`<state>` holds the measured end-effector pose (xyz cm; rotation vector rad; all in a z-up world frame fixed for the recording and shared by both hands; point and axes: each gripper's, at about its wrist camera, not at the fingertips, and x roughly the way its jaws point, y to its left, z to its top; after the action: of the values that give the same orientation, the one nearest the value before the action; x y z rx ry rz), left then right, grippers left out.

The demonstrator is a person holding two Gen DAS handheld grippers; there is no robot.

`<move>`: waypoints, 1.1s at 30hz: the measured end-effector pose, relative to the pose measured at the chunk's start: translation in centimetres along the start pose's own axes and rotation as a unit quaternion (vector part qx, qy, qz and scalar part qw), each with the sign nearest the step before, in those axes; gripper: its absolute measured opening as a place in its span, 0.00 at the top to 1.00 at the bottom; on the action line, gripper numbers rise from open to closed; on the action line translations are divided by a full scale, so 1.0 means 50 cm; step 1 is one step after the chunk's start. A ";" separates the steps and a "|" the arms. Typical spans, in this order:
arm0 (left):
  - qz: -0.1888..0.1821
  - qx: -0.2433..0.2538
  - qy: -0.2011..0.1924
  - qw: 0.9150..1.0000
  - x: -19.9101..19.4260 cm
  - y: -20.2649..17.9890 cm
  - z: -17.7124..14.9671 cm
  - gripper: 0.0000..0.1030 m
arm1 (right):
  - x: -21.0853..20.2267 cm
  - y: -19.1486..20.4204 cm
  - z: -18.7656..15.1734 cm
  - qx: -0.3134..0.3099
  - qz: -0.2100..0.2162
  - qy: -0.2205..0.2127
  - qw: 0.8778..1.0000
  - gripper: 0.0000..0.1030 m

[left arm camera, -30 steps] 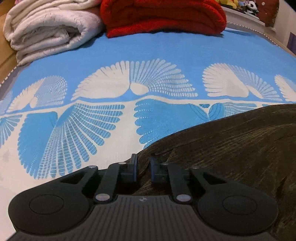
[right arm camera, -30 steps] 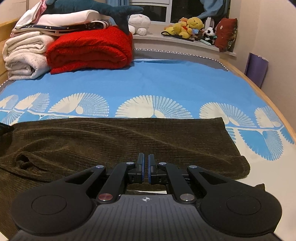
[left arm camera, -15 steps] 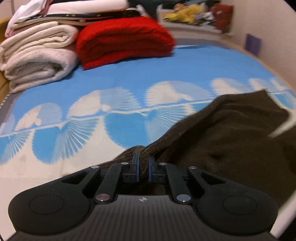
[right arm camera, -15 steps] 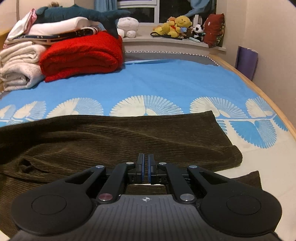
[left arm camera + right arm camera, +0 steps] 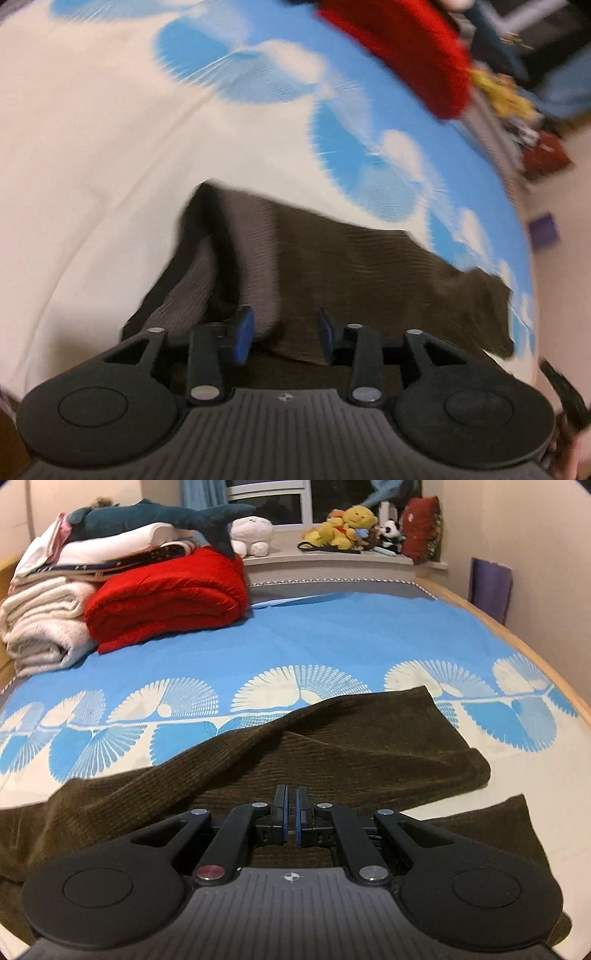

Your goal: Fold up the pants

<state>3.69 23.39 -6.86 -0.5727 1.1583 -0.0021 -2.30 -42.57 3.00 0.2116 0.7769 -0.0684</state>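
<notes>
Pants (image 5: 332,266) lie on bed (image 5: 92,155), just ahead of left gripper (image 5: 282,332). Its fingers opening, cloth under gap, not pinched, likely letting fold drop. Right gripper (image 5: 291,816) fingers pressed together over pants; grip on cloth unclear.

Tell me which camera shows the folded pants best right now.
The right wrist view: it is sharp and shows the brown pants doubled over across the bedsheet. The left wrist view is motion-blurred and shows only one end of the pants.
</notes>
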 end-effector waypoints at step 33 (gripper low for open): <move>0.114 -0.027 -0.064 0.991 0.051 -0.016 0.102 0.77 | 0.415 -0.033 0.060 0.281 0.077 0.080 0.953 0.66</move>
<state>9.39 24.12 -7.32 -0.4782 1.0952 0.2587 14.30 -44.46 -9.76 0.8260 0.8867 -0.1248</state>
